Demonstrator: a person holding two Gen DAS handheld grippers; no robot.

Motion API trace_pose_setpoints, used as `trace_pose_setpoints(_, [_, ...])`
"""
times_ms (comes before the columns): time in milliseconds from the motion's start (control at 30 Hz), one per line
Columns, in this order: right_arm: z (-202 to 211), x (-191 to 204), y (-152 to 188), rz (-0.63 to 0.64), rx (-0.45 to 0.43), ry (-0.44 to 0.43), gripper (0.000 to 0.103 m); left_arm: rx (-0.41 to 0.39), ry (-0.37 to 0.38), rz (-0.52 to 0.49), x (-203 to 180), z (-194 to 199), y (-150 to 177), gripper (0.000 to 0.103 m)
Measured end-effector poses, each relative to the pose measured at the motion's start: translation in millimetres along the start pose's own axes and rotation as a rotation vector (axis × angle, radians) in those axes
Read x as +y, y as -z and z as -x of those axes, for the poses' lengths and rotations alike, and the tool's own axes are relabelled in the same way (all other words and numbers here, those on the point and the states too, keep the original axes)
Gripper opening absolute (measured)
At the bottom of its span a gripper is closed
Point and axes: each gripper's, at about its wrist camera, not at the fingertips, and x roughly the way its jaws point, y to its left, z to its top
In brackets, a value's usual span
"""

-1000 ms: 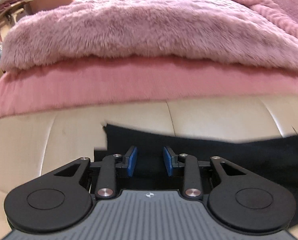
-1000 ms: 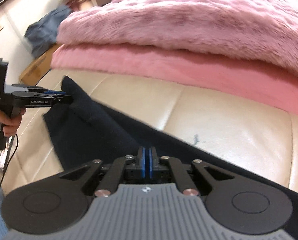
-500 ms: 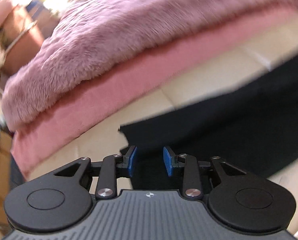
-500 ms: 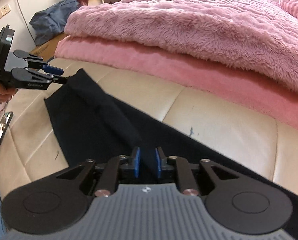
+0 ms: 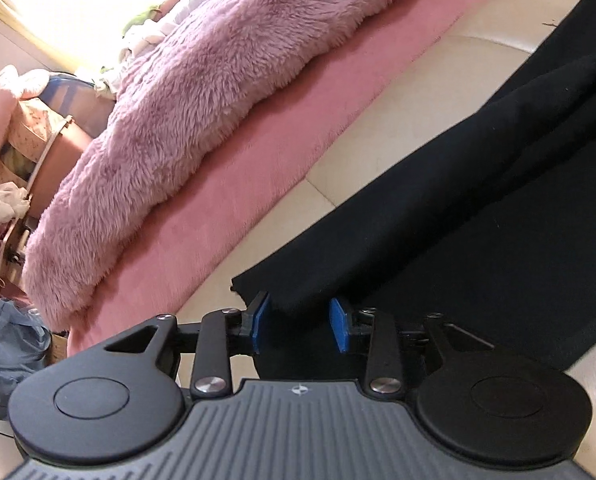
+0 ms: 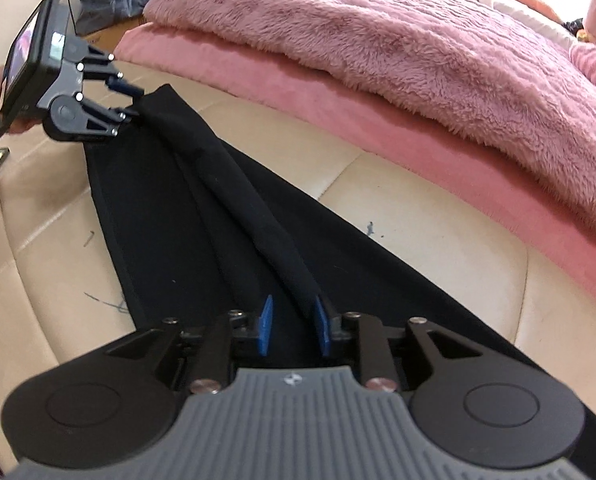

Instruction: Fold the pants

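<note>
Pants (image 6: 170, 208) flat on cream cushion (image 6: 437, 240), rolled edge lifted for fold. Right gripper (image 6: 292, 330) just opening, released (fold between pads). Left gripper (image 5: 299, 326) parted around hem corner, unclamped.

The black pants (image 5: 477, 216) lie on a cream cushion (image 5: 409, 120). The left gripper (image 5: 299, 322) is open around their rolled edge. A fluffy pink blanket (image 5: 218, 80) lies behind.

We see the pants (image 6: 202, 216) lying on the bench (image 6: 437, 248), running ahead from the right gripper (image 6: 294, 330) to the left gripper (image 6: 128, 100). Beyond them, right of both grippers, the blanket (image 6: 377, 48) lies on the bed cover (image 6: 337, 108).
</note>
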Motion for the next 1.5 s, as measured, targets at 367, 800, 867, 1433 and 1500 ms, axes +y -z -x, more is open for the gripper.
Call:
trace_pose_setpoints(367, [-6, 1, -3, 0.073, -0.018, 0.035, 0.000, -0.041, 0.075, 0.042, 22, 28, -3, 0.004])
trace_pose_setpoints(800, [26, 24, -2, 0.001, -0.031, -0.136, 0.000, 0.049, 0.194, -0.082, 35, 60, 27, 0.004])
trace_pose_setpoints(867, [23, 31, 2, 0.007, -0.009, -0.156, 0.000, 0.070, 0.194, -0.101, 31, 59, 33, 0.004])
trace_pose_setpoints(1433, [27, 12, -9, -0.092, -0.035, -0.199, 0.021, 0.055, 0.252, 0.562, 105, 28, 62, 0.026])
trace_pose_setpoints(1500, [24, -3, -10, -0.132, -0.039, -0.114, 0.021, 0.062, 0.280, 0.638, 109, 14, 62, 0.029])
